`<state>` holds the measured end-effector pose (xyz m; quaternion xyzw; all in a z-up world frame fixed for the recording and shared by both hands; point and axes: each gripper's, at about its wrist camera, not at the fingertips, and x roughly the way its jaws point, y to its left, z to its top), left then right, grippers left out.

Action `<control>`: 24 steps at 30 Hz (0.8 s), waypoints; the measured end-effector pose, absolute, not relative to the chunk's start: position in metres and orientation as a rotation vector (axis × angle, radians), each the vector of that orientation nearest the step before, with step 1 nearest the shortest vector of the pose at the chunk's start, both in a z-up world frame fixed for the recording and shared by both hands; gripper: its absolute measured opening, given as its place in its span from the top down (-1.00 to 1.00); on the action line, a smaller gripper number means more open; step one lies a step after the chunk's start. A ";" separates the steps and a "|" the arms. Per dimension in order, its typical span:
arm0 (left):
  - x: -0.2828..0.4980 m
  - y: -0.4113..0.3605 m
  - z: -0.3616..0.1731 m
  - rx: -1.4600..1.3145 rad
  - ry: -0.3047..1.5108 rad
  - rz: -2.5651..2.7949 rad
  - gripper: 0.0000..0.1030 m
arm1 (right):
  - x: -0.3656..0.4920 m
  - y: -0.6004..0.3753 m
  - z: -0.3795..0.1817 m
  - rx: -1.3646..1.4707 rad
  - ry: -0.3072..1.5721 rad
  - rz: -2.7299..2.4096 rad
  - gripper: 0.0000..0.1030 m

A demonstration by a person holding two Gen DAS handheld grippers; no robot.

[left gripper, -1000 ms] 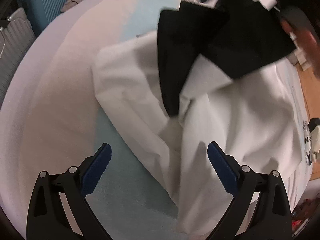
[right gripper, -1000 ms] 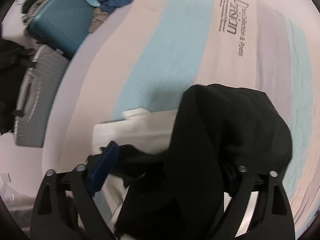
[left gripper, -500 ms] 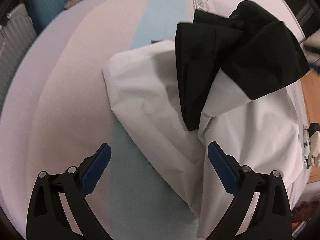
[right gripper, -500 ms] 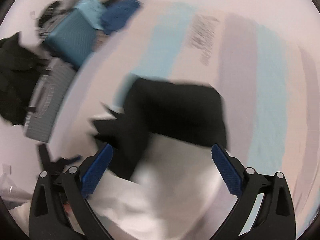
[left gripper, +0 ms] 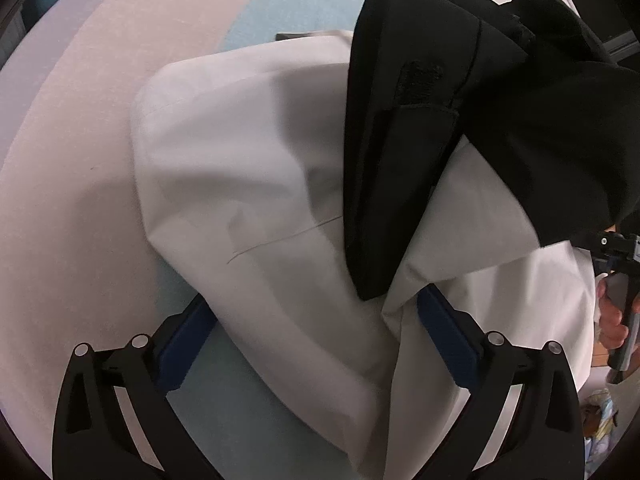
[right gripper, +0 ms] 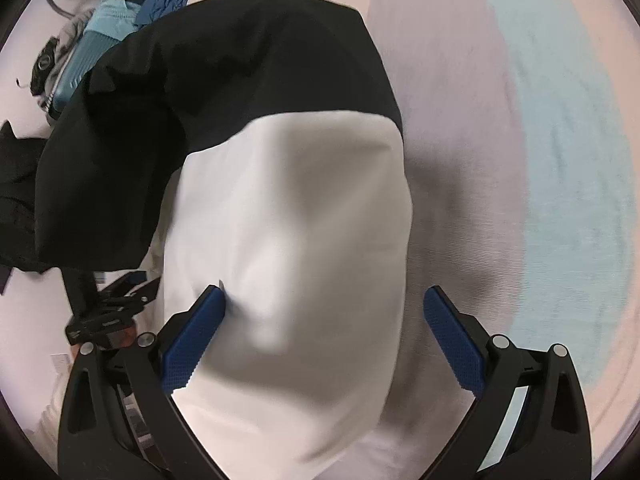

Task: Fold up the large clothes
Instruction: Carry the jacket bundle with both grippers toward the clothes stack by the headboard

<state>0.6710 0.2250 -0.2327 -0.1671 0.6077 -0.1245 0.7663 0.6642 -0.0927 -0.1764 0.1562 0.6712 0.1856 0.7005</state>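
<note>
Striped pastel bedsheet (left gripper: pixel 80 184) under everything; white-and-black garment (left gripper: pixel 256 168) heaped in the middle of it, black part on top; left gripper (left gripper: pixel 316 344) spread wide, white cloth between the pads, nothing clamped; right gripper (right gripper: pixel 324 340) also wide open over white fabric, left pad touching it.

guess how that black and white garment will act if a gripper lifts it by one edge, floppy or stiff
Probably floppy: the black and white garment already lies in soft creases and rounded folds. Its black part would likely slide or droop. It looks light, and may slip on the striped sheet.
</note>
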 end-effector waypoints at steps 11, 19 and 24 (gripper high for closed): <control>0.705 0.185 -0.230 -0.306 1.336 -0.350 -0.89 | 0.670 -0.077 -0.197 0.331 1.513 0.464 -0.88; 0.721 0.186 -0.242 -0.292 1.341 -0.352 -0.90 | 0.659 -0.069 -0.201 0.354 1.504 0.457 -0.64; 0.713 0.182 -0.228 -0.204 1.313 -0.209 -0.90 | 0.651 -0.070 -0.194 0.347 1.487 0.459 -0.39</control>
